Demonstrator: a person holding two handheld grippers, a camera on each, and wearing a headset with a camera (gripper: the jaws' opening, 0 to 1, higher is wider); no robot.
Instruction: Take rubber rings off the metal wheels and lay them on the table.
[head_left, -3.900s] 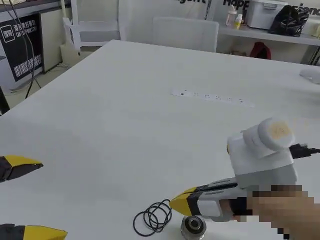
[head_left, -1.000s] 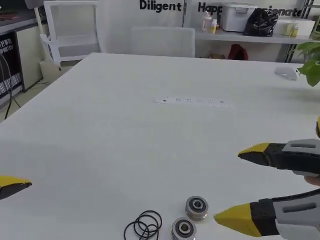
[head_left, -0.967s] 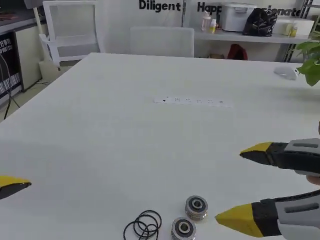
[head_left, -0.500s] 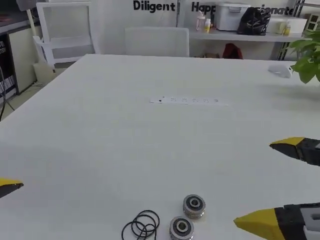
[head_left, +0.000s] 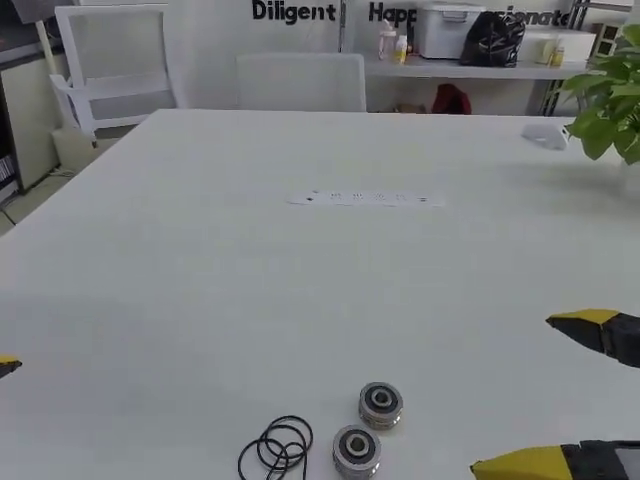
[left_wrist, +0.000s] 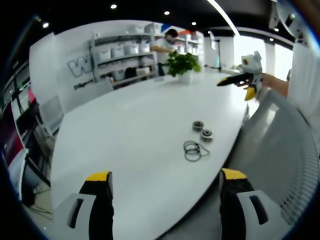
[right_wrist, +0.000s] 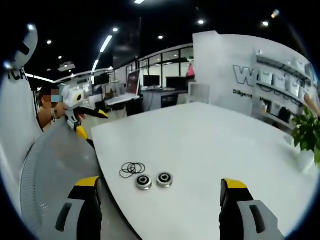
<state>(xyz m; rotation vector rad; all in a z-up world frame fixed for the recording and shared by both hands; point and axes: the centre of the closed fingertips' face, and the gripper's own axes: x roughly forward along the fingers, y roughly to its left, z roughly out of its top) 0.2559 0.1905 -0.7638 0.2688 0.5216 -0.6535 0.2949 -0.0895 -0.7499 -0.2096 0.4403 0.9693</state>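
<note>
Two metal wheels (head_left: 380, 405) (head_left: 356, 448) lie side by side near the table's front edge, apart from both grippers. Just left of them is a loose pile of thin black rubber rings (head_left: 275, 447), flat on the white table (head_left: 300, 280). My right gripper (head_left: 557, 392) hovers open at the lower right, a good way right of the wheels, with nothing between its jaws. My left gripper (left_wrist: 165, 175) is open and empty, far back from the rings (left_wrist: 192, 150) and the wheels (left_wrist: 198, 125). One yellow tip of the left gripper shows at the head view's left edge.
A flush socket strip (head_left: 365, 197) sits in the table's middle. A white chair (head_left: 300, 80) stands at the far edge, with shelves of boxes behind. A potted plant (head_left: 605, 115) and a small white object (head_left: 545, 138) are at the far right.
The right gripper, down by the rings and one wheel 3.9 s ago, has since opened and drawn away right. Two wheels now lie there. The left gripper has slid out toward the left edge.
</note>
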